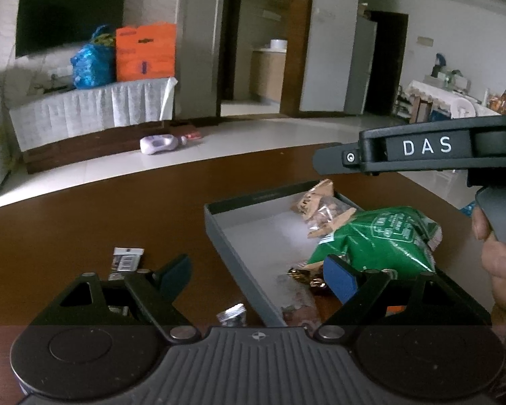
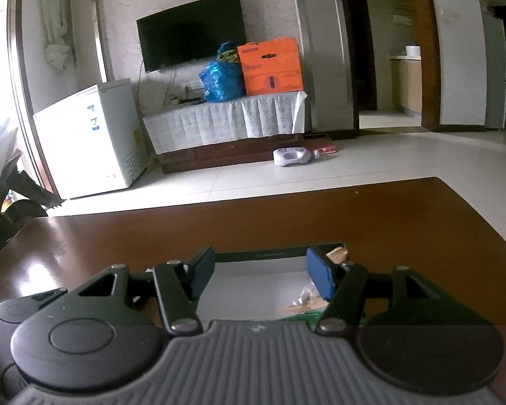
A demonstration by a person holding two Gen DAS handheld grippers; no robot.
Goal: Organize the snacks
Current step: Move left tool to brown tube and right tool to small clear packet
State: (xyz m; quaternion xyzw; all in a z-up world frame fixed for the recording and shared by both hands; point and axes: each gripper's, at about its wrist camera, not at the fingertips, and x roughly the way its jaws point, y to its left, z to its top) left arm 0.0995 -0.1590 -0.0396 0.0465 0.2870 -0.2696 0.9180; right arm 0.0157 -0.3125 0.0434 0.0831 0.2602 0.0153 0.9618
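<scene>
Inside the grey tray (image 1: 219,233) on the brown surface (image 1: 84,222) the snacks lie gathered toward its right side: a green snack bag (image 1: 384,239) on top, a tan-and-clear nut packet (image 1: 320,207) behind it against the far wall, and some gold-wrapped candies (image 1: 303,276) just below the green bag. A reddish wrapped bar (image 1: 297,298) lies along the tray's near corner. The left half of the tray floor is bare.

Outside the tray, a dark packet with a barcode (image 1: 126,258) rests on the surface to the left, partly behind the left gripper (image 1: 256,275), and a small silver wrapper (image 1: 234,314) lies just beside the tray's near wall.

The left gripper's jaws stand wide apart with nothing between them; its right pad overlaps the tray's contents in view, but I cannot tell whether it touches them. The right gripper (image 2: 259,275) hovers over the tray, jaws apart and empty, with the tray floor showing between its pads. In the left wrist view the right gripper's body enters from the right edge, with a hand (image 1: 502,256) wrapped around its handle.

Beyond the surface are a tiled floor, a wall-mounted television (image 2: 192,30), an orange box (image 2: 270,65) and a blue bag (image 2: 221,79).
</scene>
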